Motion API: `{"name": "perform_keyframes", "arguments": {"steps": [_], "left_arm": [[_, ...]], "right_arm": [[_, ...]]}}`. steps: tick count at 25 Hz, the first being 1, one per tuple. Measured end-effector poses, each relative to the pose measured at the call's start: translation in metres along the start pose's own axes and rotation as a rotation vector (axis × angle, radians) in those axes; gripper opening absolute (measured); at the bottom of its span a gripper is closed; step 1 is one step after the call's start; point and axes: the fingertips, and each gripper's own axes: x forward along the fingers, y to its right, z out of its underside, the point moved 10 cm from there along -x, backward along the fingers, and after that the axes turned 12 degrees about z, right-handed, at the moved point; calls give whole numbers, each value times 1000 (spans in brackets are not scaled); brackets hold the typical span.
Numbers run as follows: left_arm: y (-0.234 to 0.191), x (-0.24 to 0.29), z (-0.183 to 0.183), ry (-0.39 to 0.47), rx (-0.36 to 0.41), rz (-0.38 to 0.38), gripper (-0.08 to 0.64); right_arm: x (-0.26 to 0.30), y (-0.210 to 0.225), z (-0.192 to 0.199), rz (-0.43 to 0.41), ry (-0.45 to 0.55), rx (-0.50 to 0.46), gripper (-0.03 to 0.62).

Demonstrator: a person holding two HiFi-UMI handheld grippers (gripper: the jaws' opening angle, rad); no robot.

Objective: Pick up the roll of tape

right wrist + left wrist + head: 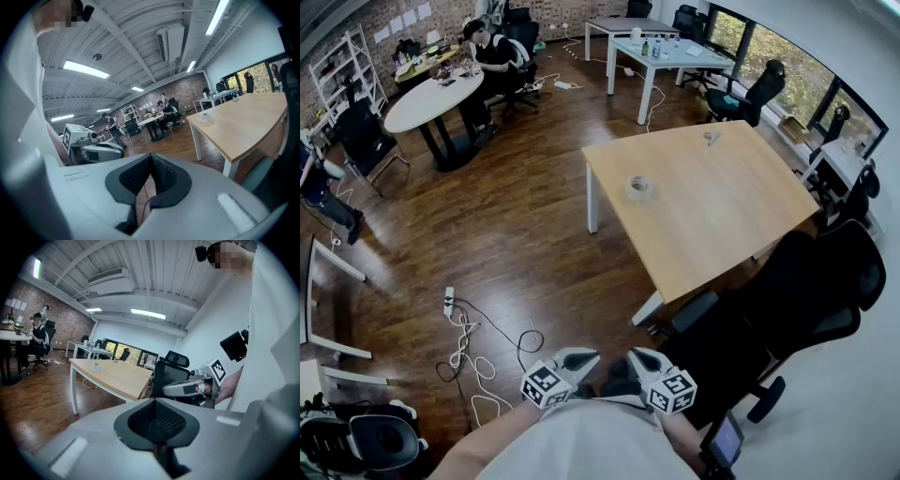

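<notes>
Well, my left gripper (584,358) and right gripper (638,358) are both clenched on nothing; the roll of tape (638,187) lies on the wooden table (727,220) toward twelve o'clock, well apart.

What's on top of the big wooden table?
A roll of tape lies on the wooden table, plus a small thing near the far edge, too tiny to name. A black chair covers the near corner, so that part is hidden.

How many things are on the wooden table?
2: the roll of tape near the left edge of the wooden table, a small unidentifiable object near its far edge. The black chair may hide more.
</notes>
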Motion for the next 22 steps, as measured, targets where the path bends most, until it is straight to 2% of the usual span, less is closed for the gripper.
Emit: {"name": "perform_keyframes", "arguments": {"steps": [8,14,19,22], "left_arm": [[-39,46,-33,40,-9,-60,5],[-53,88,-56,43,6,-22,5],[-72,93,-66,73,-10,-88,5],[-79,91,-64,71,-37,-139,5]], "right_arm": [[20,63,-39,-13,-41,-38,8],[35,102,-59,4,-70,-38,8],[68,113,-85,-76,-76,-80,6],[75,119,-92,-103,-79,-65,8]]}}
